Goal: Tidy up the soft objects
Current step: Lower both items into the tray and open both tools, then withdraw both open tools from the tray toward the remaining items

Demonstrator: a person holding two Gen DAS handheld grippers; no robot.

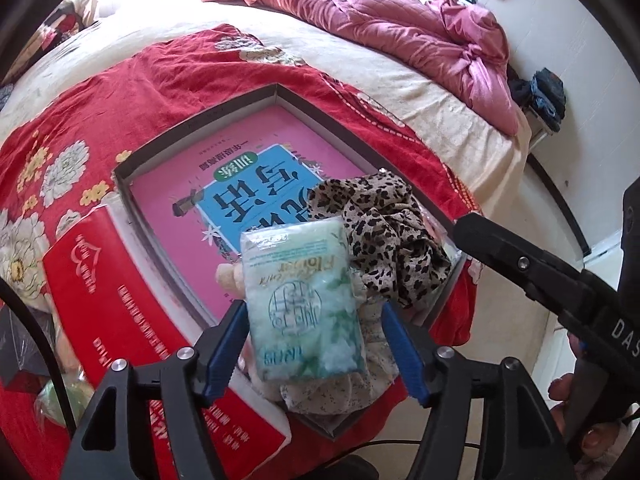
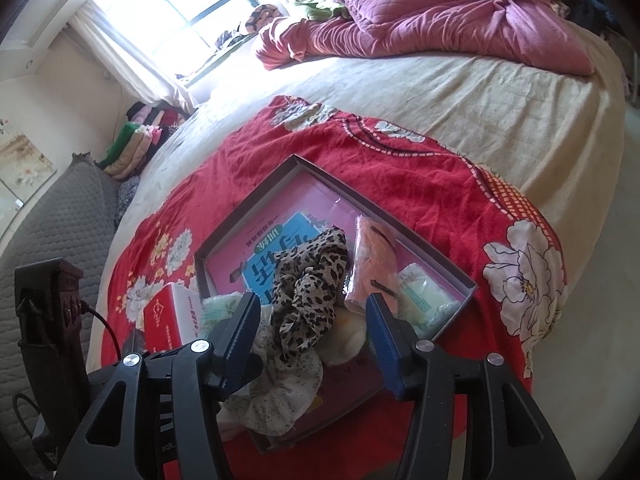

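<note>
A shallow grey box [image 1: 276, 90] lies on a red floral blanket [image 1: 140, 80], with a pink-and-blue book [image 1: 180, 200] flat on its bottom. A pale green tissue pack [image 1: 304, 300] rests on a white flowered cloth [image 1: 360, 384] at the box's near end. My left gripper [image 1: 313, 308] stands open around the pack, with a gap at the right pad. A leopard-print cloth [image 1: 384, 236] is bunched beside the pack. In the right wrist view the leopard cloth [image 2: 308, 280] lies between the jaws of my right gripper [image 2: 312, 300], which is open and clear of it.
A red tissue box [image 1: 120, 300] lies against the grey box's left wall. An orange packet [image 2: 376, 256] and a second green tissue pack [image 2: 424, 292] sit in its right corner. A pink quilt [image 2: 440, 20] is heaped at the bed's far end. The bed edge drops off on the right.
</note>
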